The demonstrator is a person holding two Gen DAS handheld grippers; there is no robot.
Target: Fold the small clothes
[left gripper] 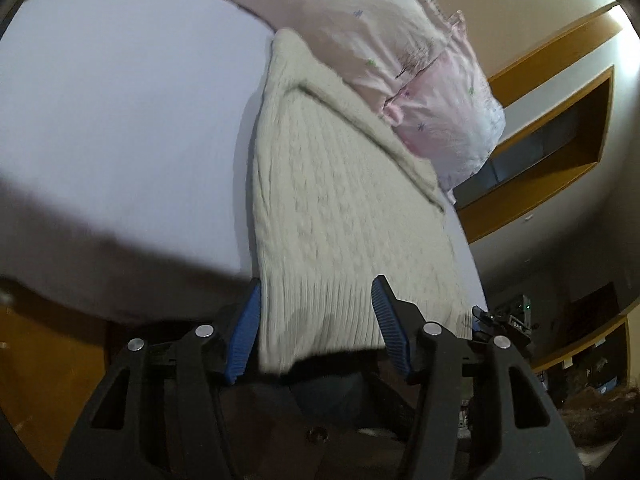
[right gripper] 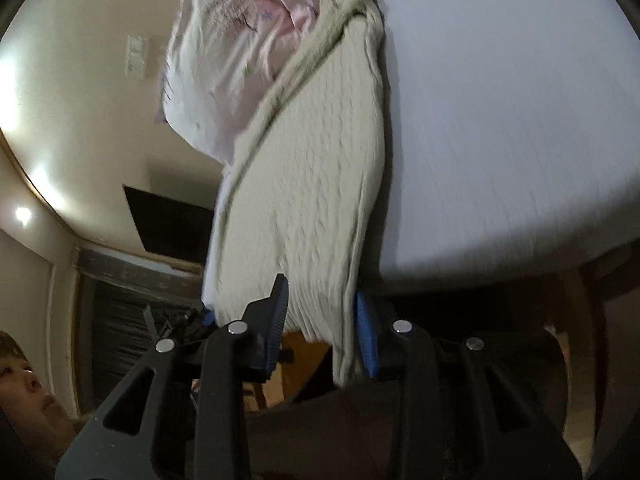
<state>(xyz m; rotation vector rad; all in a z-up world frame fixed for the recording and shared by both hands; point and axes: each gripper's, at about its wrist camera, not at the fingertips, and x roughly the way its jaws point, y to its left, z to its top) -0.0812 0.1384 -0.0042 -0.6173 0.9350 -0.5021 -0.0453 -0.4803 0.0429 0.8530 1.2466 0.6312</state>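
Observation:
A cream cable-knit sweater [left gripper: 328,200] lies stretched lengthwise on the pale lavender bed sheet [left gripper: 120,120], its ribbed hem hanging over the near edge. It also shows in the right wrist view [right gripper: 316,168]. My left gripper [left gripper: 316,300] is open, with the hem lying between its blue pads [left gripper: 386,320]. My right gripper [right gripper: 320,300] is open too, its jaws on either side of the other hem corner; the fabric touches the right pad [right gripper: 366,336]. The left gripper's tip [right gripper: 206,316] shows at the hem's far corner.
A pink flowered pillow [left gripper: 400,60] lies at the sweater's far end, also in the right wrist view [right gripper: 224,64]. Wooden wall shelves [left gripper: 560,140] stand beyond the bed. A person's face [right gripper: 20,380] is at the lower left. A dark screen [right gripper: 172,224] hangs on the wall.

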